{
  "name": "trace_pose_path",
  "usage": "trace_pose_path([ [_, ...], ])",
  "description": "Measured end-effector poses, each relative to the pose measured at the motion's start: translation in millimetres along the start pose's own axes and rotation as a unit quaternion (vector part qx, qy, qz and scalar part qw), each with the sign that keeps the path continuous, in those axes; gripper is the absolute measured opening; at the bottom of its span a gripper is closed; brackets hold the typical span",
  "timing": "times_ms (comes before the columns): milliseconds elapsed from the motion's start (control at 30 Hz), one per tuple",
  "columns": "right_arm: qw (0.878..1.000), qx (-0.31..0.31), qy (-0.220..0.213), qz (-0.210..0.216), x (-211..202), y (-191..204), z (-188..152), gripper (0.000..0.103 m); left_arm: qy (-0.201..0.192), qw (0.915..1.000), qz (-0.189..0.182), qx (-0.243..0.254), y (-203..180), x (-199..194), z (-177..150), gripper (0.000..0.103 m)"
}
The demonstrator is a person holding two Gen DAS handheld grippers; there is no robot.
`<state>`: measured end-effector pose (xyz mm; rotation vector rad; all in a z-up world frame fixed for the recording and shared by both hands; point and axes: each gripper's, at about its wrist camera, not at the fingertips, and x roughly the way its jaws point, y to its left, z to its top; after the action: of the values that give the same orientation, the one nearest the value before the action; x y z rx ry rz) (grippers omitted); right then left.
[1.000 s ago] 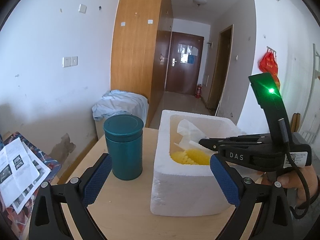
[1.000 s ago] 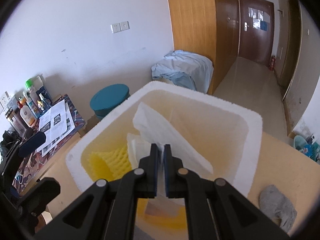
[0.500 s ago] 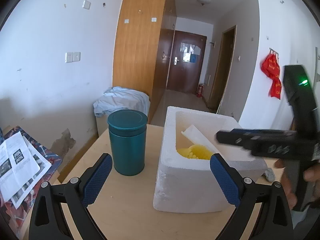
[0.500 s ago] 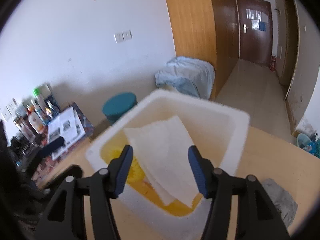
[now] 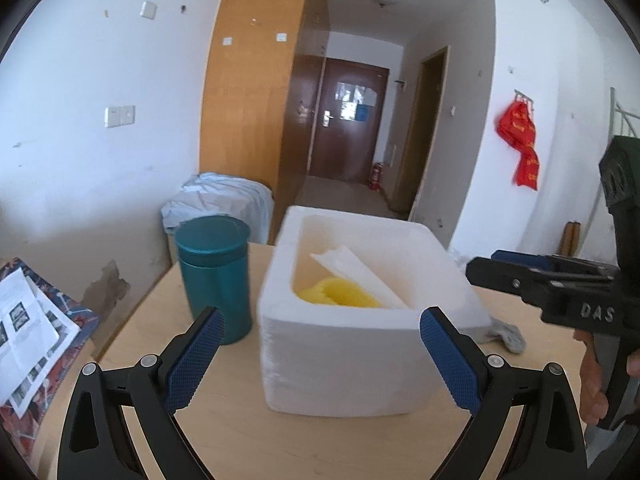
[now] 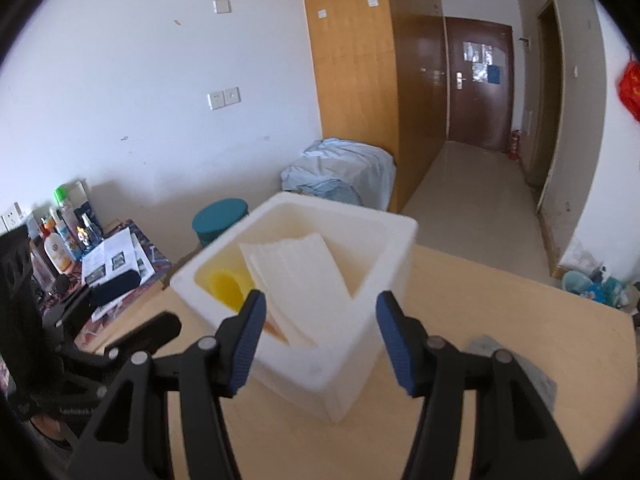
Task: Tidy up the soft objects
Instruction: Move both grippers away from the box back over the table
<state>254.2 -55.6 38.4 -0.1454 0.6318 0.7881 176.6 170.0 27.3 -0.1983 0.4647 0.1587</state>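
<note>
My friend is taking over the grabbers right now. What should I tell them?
Right gripper: open, empty.
Left gripper: open, empty, facing the foam box.
In the box: white foam sheet and yellow foam net.
Left to do: grey cloth lies on the table beside the box, not yet in.
Teal canister stands left of the box; leave it.

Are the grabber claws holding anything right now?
No. The right gripper is open and empty; the white foam sheet lies in the foam box. The left gripper is open and empty too.
</note>
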Motion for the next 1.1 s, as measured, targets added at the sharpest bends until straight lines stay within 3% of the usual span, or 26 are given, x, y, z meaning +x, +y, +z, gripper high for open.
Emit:
trace_pose_path([
  [400, 0.997, 0.030, -0.008, -0.067, -62.0, -20.2, -48.1, 0.062, 0.023, 0.9969, -0.070, 0.025, -49.9, -15.5, -24.0, 0.098],
  [833, 0.987, 0.100, -0.016, -0.129, -116.4, -51.7, -105.2, 0.062, 0.048, 0.9864, -0.140, 0.072, -119.4, -30.0, -49.4, 0.098],
  [1100, 0.981, 0.110, -0.019, -0.161, -140.2, -62.3, -129.9, 0.062, 0.053, 0.9797, -0.171, 0.090, -156.0, -29.8, -59.3, 0.098],
])
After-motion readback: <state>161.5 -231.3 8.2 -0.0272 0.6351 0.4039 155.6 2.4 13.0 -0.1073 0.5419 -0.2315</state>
